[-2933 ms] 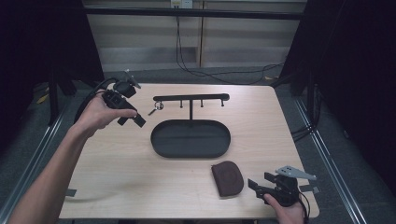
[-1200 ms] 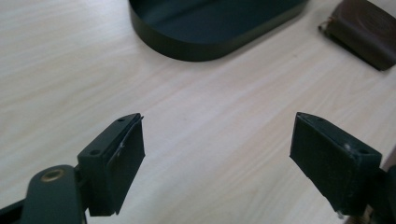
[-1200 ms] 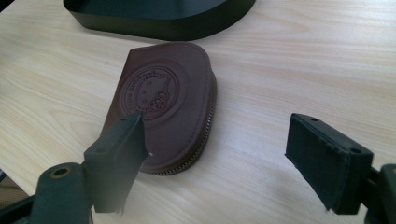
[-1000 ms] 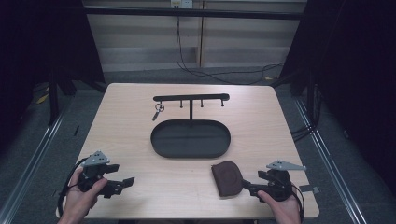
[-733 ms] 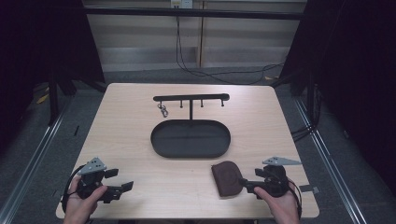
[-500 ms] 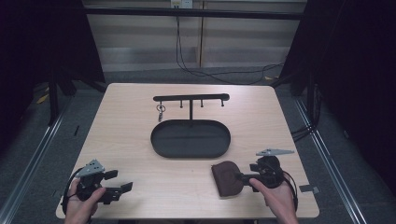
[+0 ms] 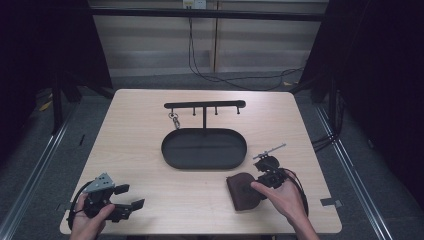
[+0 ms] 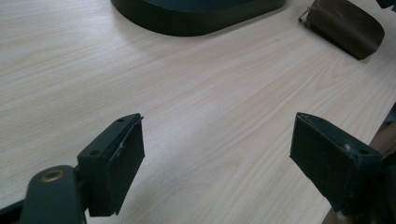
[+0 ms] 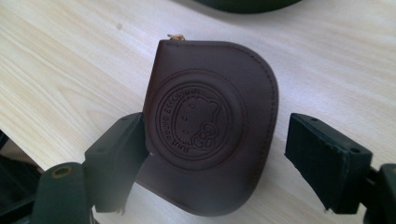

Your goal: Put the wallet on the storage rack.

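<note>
This looks like a lab or recording booth, not a home. A pale wood-grain table [image 7: 135, 145] stands alone on grey carpet, with black curtains [image 7: 45, 45] hanging at the left and right so the sides fall into darkness. At the far end a plain beige wall panel [image 7: 150, 50] carries black cables [image 7: 235, 80] that trail down and across the floor. Metal rails [image 7: 35, 165] run along the floor on either side of the table.

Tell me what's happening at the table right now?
The right gripper hangs over the brown leather pouch near the table's front edge, jaws open on either side of it, not yet gripping. The left gripper rests open at the front left corner, holding nothing. The black oval tray and hook rack stand behind.
</note>
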Action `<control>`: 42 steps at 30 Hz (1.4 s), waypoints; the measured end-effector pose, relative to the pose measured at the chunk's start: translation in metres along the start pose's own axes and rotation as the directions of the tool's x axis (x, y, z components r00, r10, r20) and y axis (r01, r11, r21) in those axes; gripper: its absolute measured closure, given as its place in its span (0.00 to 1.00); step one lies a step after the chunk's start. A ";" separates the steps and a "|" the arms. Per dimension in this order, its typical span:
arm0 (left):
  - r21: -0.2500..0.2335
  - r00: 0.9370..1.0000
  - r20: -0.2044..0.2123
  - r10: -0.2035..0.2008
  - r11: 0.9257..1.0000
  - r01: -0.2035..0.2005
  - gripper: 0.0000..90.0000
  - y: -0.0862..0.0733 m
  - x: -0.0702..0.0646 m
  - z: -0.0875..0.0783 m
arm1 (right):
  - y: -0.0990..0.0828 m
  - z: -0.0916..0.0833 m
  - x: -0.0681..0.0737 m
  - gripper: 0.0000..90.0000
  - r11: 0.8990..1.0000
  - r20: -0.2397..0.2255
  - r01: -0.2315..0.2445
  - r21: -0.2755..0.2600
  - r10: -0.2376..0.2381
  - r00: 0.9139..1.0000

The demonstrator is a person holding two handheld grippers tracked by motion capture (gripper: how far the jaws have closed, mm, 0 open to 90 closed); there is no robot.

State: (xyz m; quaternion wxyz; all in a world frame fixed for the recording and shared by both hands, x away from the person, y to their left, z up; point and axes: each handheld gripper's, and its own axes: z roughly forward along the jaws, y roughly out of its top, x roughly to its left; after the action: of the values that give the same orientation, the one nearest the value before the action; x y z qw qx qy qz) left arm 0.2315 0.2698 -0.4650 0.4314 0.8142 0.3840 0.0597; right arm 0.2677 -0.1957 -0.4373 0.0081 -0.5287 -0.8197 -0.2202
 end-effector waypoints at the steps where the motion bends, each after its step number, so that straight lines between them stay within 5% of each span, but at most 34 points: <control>1: 0.001 1.000 0.000 0.001 1.000 -0.001 0.19 0.000 0.000 0.000 | 0.003 0.001 0.001 0.22 1.000 0.000 -0.004 0.020 0.004 1.000; 9: -0.002 1.000 0.008 0.012 1.000 -0.012 0.19 0.001 -0.001 -0.001 | 0.018 0.013 0.004 0.21 0.991 0.025 -0.007 0.130 0.004 1.000; 16: 0.003 1.000 0.003 0.020 1.000 -0.020 0.19 0.001 -0.001 -0.001 | 0.020 0.022 0.005 0.20 0.986 0.072 -0.007 0.164 -0.005 0.997; 27: 0.004 1.000 -0.005 0.010 1.000 -0.010 0.19 0.001 0.000 -0.002 | 0.020 0.032 0.002 0.16 0.981 0.049 -0.026 0.191 0.017 0.999; 33: 0.001 1.000 -0.003 0.001 1.000 -0.001 0.19 0.000 0.002 -0.003 | 0.022 0.032 0.000 0.30 0.976 -0.001 -0.045 0.211 0.046 0.999; 36: 0.000 1.000 -0.002 0.001 1.000 -0.001 0.19 0.000 0.002 -0.003 | 0.024 0.031 0.003 0.34 0.976 0.014 -0.046 0.213 0.044 0.999; 42: -0.002 1.000 0.000 0.000 1.000 0.000 0.19 0.000 0.003 -0.003 | 0.029 0.020 0.006 0.59 0.985 0.047 -0.043 0.168 0.036 0.998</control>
State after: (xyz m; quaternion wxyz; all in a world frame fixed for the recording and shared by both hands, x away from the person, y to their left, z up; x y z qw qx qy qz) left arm 0.2319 0.2737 -0.4634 0.4321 0.8138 0.3839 0.0603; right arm 0.2951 -0.1735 -0.4435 0.0395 -0.5470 -0.8248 -0.1381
